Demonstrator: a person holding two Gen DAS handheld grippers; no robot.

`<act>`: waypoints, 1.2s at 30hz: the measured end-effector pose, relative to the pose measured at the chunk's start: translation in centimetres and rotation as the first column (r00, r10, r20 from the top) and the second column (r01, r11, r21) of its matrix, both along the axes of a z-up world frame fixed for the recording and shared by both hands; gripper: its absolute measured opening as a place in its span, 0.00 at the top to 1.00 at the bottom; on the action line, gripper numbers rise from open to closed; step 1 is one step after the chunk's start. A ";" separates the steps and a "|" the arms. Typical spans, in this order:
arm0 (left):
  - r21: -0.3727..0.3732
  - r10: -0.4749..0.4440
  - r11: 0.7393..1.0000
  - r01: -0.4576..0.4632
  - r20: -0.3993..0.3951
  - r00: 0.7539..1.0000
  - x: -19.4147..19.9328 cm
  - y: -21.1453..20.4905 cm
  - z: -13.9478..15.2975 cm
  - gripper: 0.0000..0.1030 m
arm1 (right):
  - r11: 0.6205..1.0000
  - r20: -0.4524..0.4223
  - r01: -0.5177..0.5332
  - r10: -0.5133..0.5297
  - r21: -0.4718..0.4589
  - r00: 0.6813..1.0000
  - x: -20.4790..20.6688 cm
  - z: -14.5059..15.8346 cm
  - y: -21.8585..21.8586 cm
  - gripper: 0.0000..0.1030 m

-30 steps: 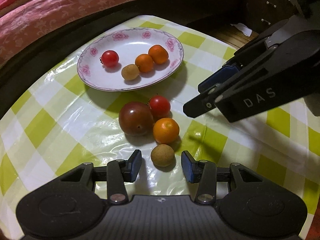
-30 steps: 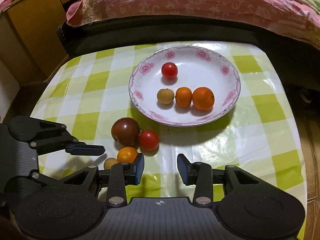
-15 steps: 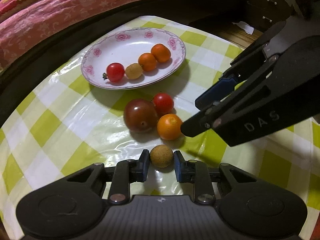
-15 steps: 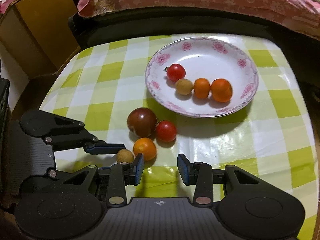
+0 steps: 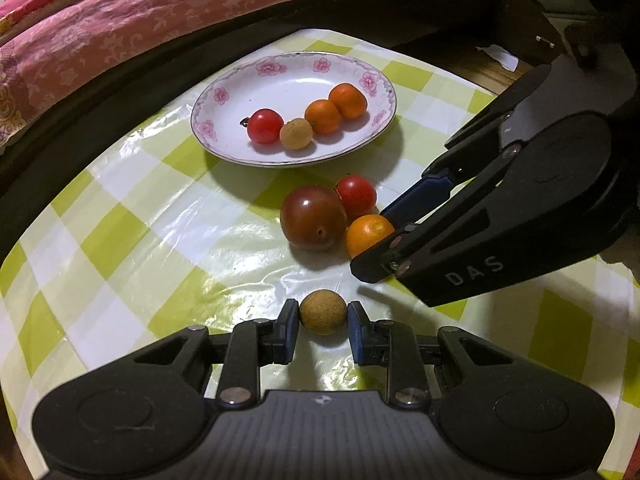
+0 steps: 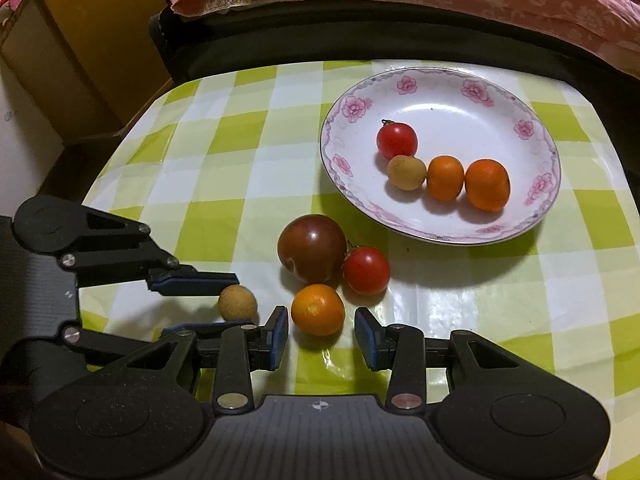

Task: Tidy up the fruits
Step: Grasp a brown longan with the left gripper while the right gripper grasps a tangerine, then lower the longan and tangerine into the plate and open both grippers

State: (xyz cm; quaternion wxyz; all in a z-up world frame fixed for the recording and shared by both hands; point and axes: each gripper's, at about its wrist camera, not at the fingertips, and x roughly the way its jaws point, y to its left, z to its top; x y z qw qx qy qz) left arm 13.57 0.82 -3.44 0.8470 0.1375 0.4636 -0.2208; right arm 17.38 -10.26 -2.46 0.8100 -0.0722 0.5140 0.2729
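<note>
My left gripper [image 5: 323, 322] is shut on a tan longan [image 5: 322, 312], held just above the checked tablecloth; it also shows in the right wrist view [image 6: 237, 302]. My right gripper [image 6: 321, 330] is open, its fingers on either side of a small orange [image 6: 317, 309] on the cloth, not touching it. Beside that orange lie a large dark red tomato [image 6: 312, 248] and a cherry tomato [image 6: 366, 269]. A floral plate [image 6: 532, 222] holds a cherry tomato [image 6: 397, 140], a longan [image 6: 406, 172] and two oranges [image 6: 445, 177].
The green-and-white checked table [image 6: 240, 152] ends at a dark bed frame [image 6: 360, 36] with a pink quilt behind. A yellow wooden cabinet [image 6: 80, 40] stands at the back left. The right gripper's body [image 5: 520, 216] reaches in over the table's right side.
My left gripper has closed on the longan and drawn it back from the fruit cluster. My right gripper has moved forward so its open fingers flank the loose orange.
</note>
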 end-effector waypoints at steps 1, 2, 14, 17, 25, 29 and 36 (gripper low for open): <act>0.002 -0.001 1.000 0.001 -0.001 1.000 0.0 0.0 -0.1 0.67 | 1.000 -0.002 -0.002 0.002 -0.002 1.000 0.1 -0.1 0.1 0.66; 0.002 0.000 1.000 0.000 -0.002 1.000 0.0 0.0 -0.1 0.67 | 1.000 -0.003 -0.005 0.005 -0.005 1.000 0.1 -0.2 0.3 0.66; 0.000 0.001 1.000 -0.001 -0.005 1.000 0.2 0.1 -0.3 0.65 | 1.000 -0.006 -0.003 0.003 -0.029 1.000 0.4 -0.7 0.5 0.73; 0.000 -0.001 1.000 0.001 -0.004 1.000 0.2 0.2 -0.3 0.65 | 1.000 -0.006 -0.003 0.003 -0.029 1.000 0.4 -0.7 0.4 0.73; 0.006 0.001 1.000 -0.001 -0.013 1.000 0.1 0.0 -0.2 0.67 | 0.999 0.000 -0.016 0.016 -0.040 1.000 0.3 -0.4 0.6 0.75; 0.007 0.007 1.000 -0.007 -0.009 1.000 0.2 0.1 -0.1 0.67 | 0.999 0.001 -0.018 0.018 -0.041 1.000 0.3 0.1 0.5 0.75; -0.005 0.016 1.000 -0.016 0.012 1.000 0.5 0.2 0.8 0.67 | 0.999 0.003 -0.011 0.012 -0.045 1.000 0.3 0.3 0.2 0.76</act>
